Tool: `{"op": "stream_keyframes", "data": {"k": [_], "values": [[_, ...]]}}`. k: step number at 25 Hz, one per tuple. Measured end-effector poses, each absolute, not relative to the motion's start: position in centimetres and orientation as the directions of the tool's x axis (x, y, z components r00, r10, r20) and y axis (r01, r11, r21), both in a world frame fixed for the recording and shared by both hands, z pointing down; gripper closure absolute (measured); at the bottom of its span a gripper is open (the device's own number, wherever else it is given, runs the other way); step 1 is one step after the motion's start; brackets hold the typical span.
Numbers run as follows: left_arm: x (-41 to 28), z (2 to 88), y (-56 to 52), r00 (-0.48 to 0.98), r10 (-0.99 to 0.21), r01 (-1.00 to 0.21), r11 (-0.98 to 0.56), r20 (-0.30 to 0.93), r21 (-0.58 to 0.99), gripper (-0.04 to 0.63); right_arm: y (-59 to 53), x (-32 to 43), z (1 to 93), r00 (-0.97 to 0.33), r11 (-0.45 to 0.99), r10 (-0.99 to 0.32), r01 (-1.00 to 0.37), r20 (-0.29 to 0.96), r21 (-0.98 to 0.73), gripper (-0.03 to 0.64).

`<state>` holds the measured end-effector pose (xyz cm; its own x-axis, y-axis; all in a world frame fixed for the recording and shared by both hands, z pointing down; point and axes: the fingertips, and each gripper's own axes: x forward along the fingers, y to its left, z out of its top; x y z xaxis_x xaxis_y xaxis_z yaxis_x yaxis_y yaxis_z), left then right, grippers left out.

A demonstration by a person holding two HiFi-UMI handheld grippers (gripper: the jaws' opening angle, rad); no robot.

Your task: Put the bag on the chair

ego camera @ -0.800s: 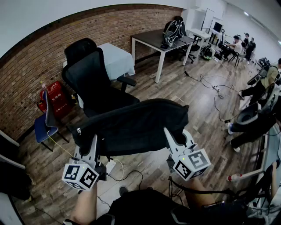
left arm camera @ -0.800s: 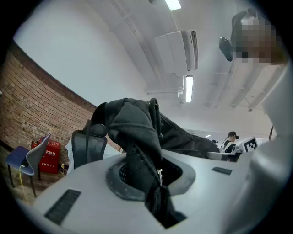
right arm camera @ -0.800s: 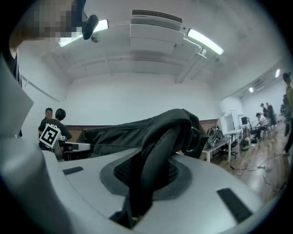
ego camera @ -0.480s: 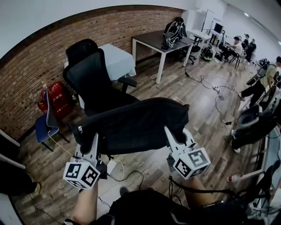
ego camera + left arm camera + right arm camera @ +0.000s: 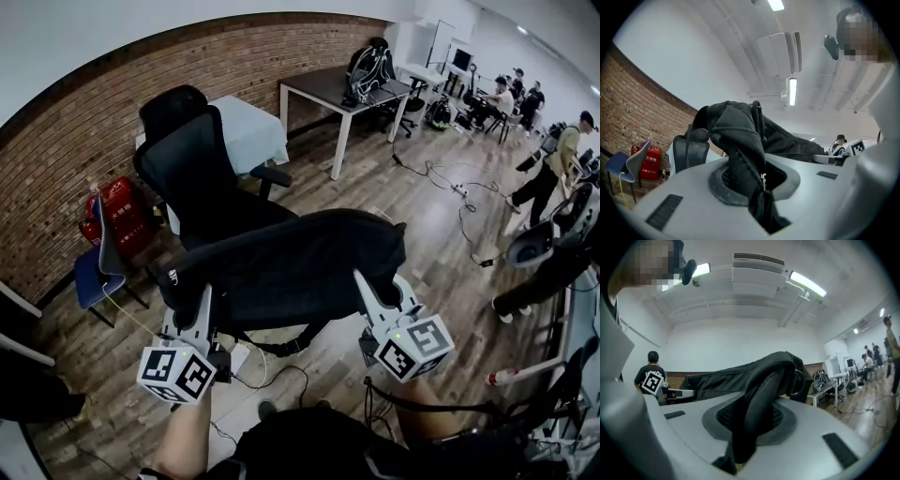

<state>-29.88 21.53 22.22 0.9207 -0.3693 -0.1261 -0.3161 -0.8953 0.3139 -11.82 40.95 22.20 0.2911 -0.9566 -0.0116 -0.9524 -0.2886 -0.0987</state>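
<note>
A long black bag [image 5: 291,267] hangs level in the air between my two grippers, in front of a black office chair [image 5: 192,164]. My left gripper [image 5: 197,314] is shut on the bag's left end, with dark fabric and a strap [image 5: 743,154] pinched between its jaws. At the bag's right end my right gripper [image 5: 375,295] is shut on a padded black handle [image 5: 761,404]. The chair stands beyond the bag by the brick wall, and the bag hides part of its seat. A black strap loop [image 5: 286,345] dangles below the bag.
A table with a white cloth [image 5: 248,127] stands behind the chair. A red canister [image 5: 117,211] and a small blue chair [image 5: 94,267] sit at the left by the brick wall. A grey desk [image 5: 342,89] stands further back. Cables [image 5: 450,187] cross the wooden floor, and several people are at the right.
The bag and both grippers have barely shifted. A strap loop has dropped into view below the bag. A person at the far right has moved.
</note>
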Motion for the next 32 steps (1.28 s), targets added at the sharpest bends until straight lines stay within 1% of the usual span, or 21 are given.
{"op": "stream_keyframes", "data": {"k": [11,19,25,32], "values": [[-30.8,22.2,19.5,0.938,-0.317,-0.26,-0.912,-0.141,0.317,0.528,39.7,-13.5,22.2,0.322,-0.318,-0.947,-0.943,-0.02,-0.099,0.541],[-31.5,22.5,17.8,0.951,-0.27,-0.213,-0.924,-0.148,0.317,0.528,38.6,-14.9,22.6,0.371,-0.366,-0.929,-0.924,-0.019,-0.113,0.541],[-31.6,23.0,17.7,0.951,-0.272,-0.215,-0.925,-0.15,0.313,0.528,38.3,-14.8,23.2,0.37,-0.365,-0.929,-0.923,-0.023,-0.121,0.541],[-29.9,23.1,16.8,0.94,-0.308,-0.254,-0.917,-0.143,0.307,0.528,37.0,-12.6,23.6,0.335,-0.329,-0.942,-0.936,-0.03,-0.125,0.541]]}}
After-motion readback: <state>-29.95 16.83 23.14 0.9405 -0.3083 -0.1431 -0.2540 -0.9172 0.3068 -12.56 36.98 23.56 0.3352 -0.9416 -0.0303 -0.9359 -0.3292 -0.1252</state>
